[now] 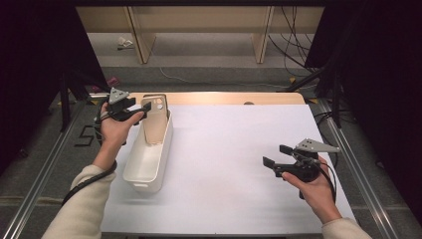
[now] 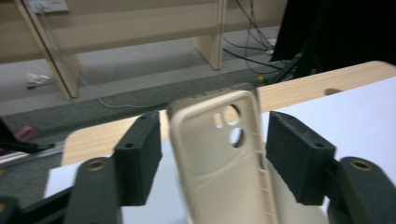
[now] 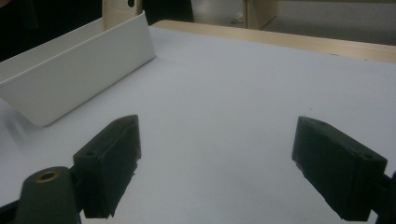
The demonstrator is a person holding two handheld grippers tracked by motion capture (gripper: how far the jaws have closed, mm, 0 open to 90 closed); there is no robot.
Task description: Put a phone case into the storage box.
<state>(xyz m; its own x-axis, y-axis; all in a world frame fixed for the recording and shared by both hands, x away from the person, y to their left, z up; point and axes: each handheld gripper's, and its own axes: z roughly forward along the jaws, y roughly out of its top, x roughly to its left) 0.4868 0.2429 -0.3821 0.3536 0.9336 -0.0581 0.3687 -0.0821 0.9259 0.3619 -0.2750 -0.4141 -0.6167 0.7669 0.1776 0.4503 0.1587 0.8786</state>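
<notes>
While releasing: my left gripper [image 2: 212,163] has its jaws apart on either side of the phone case [image 2: 219,158], pads clear of its edges.
Phone case: stands on end in the white bin [image 1: 149,164], leaning on the far wall so it stays upright.
Right gripper [image 1: 276,155]: jaws wide apart, empty, parked over the table [image 1: 224,164] out of the way.

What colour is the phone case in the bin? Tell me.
Beige; the phone case shows best in the left gripper view.
</notes>
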